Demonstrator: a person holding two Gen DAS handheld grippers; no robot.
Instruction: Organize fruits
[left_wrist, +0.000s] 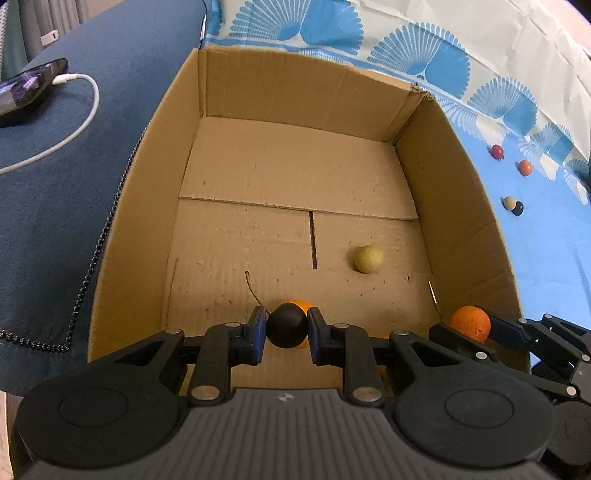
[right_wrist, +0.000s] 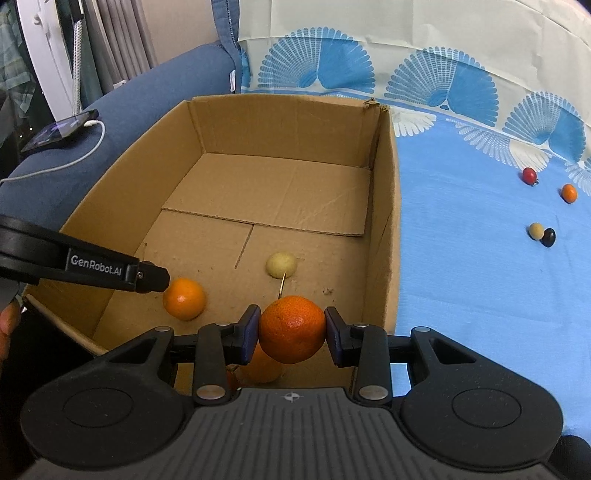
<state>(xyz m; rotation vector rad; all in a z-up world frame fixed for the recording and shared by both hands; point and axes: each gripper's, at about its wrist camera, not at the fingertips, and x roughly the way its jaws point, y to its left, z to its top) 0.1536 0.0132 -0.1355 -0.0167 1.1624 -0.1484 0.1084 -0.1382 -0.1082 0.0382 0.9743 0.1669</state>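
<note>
My left gripper (left_wrist: 286, 326) is shut on a small black fruit (left_wrist: 286, 332) with a thin stem, low over the near end of the open cardboard box (left_wrist: 147, 206). Behind it an orange (left_wrist: 300, 305) lies on the box floor, also seen in the right wrist view (right_wrist: 184, 298). My right gripper (right_wrist: 291, 328) is shut on a bigger orange (right_wrist: 291, 334) above the box's near right corner. A pale yellow fruit (right_wrist: 281, 264) rests mid-floor. Another yellowish fruit (right_wrist: 263, 365) lies partly hidden under the held orange.
On the blue patterned cloth (right_wrist: 461, 258) right of the box lie a red fruit (right_wrist: 529, 174), a small orange one (right_wrist: 569, 192), a beige one (right_wrist: 535, 230) and a black one (right_wrist: 548, 237). A phone (left_wrist: 26, 88) with a white cable sits on the dark blue cushion at left.
</note>
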